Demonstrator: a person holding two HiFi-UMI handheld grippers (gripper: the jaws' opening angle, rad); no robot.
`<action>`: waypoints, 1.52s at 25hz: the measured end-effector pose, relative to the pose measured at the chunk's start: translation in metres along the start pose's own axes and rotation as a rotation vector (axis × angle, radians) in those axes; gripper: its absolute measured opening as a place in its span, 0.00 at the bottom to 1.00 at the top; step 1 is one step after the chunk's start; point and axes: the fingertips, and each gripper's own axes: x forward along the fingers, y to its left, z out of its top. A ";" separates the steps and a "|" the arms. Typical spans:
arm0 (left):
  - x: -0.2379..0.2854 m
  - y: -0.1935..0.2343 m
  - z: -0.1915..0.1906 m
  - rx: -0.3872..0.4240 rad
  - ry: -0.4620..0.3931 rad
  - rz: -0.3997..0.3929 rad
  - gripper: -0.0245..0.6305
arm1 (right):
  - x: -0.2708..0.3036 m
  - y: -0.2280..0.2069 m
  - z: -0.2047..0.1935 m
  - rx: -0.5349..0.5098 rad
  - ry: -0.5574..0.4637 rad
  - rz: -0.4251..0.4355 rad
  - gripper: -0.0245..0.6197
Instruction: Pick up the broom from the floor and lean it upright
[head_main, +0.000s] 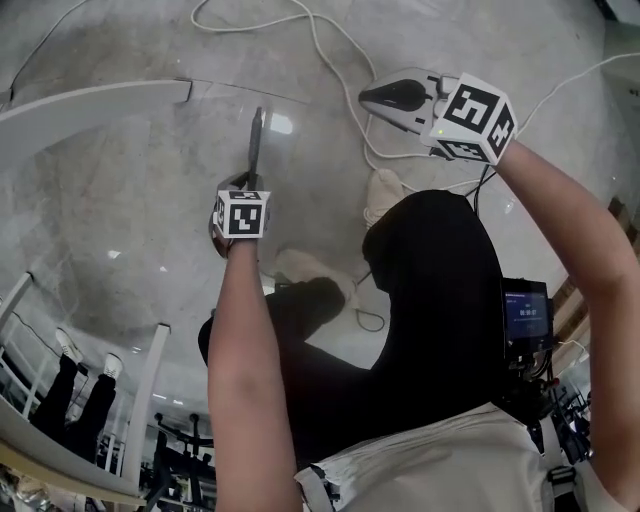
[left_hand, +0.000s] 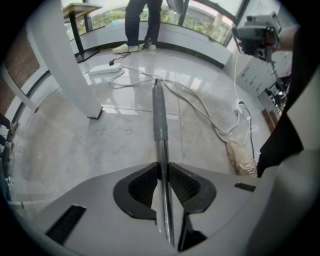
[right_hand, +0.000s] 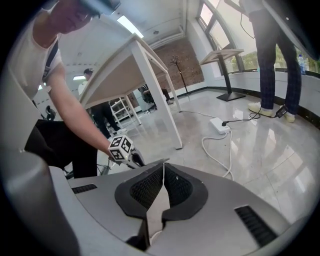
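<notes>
My left gripper (head_main: 250, 182) points steeply down at the floor and is shut on the broom's handle (head_main: 256, 140), a thin metal pole with a grey sleeve at its far end. In the left gripper view the handle (left_hand: 159, 115) runs straight out between the pads of the left gripper (left_hand: 163, 167), which press on it from both sides. The broom's head is hidden. My right gripper (head_main: 366, 98) hangs to the upper right, away from the broom. In its own view the right gripper (right_hand: 163, 165) has its tips touching with nothing between them.
A white cable (head_main: 330, 60) loops over the glossy floor to a power strip (left_hand: 106, 70). A white table leg (left_hand: 70, 65) stands to the left, with the tabletop's edge (head_main: 90, 100) nearby. The person's shoes (head_main: 383, 195) are close by. Another person (left_hand: 140, 20) stands by the windows.
</notes>
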 end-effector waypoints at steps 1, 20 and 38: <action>-0.013 0.005 0.000 -0.007 -0.014 -0.005 0.15 | -0.002 0.007 0.005 -0.003 0.000 0.009 0.07; -0.325 0.002 -0.107 -0.162 -0.410 0.179 0.15 | -0.048 0.226 0.141 -0.164 0.141 0.228 0.07; -0.468 -0.023 -0.302 -0.706 -0.610 0.582 0.15 | -0.016 0.414 0.219 -0.433 0.180 0.601 0.07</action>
